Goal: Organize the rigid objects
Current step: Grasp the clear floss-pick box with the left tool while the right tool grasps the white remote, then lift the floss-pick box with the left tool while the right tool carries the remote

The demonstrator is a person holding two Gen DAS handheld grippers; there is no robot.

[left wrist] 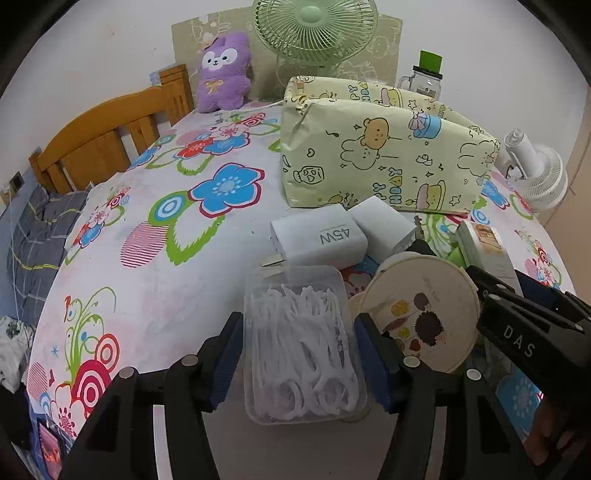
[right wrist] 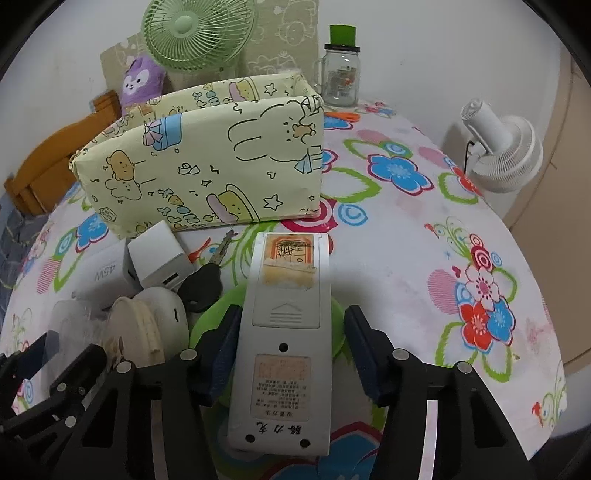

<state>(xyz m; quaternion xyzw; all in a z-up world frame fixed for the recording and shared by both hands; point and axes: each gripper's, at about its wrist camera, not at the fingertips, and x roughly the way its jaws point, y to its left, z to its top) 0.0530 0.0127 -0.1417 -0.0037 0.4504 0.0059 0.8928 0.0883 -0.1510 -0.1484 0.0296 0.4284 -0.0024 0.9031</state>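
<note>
My left gripper (left wrist: 299,321) is shut on a clear plastic box of white floss picks (left wrist: 303,347), with both blue pads against its sides. Just beyond it lie a white 45W charger (left wrist: 317,240), a second white charger (left wrist: 384,229) and a round cream tin with stickers (left wrist: 421,314). My right gripper (right wrist: 293,314) stands open around a grey-white remote (right wrist: 284,332) lying back side up. Its left pad is at the remote's edge, and a gap shows at the right pad. A black key (right wrist: 203,284) and a green object (right wrist: 208,325) lie beside and under the remote. The cartoon-print storage box (right wrist: 207,158) stands open-topped behind them.
On the flowered cloth (right wrist: 424,258) stand a green fan (left wrist: 314,29), a purple plush (left wrist: 221,74), a glass jar with a green lid (right wrist: 340,74) and a white fan (right wrist: 506,155). A wooden headboard (left wrist: 110,136) is at the left. The table edge curves down the right side.
</note>
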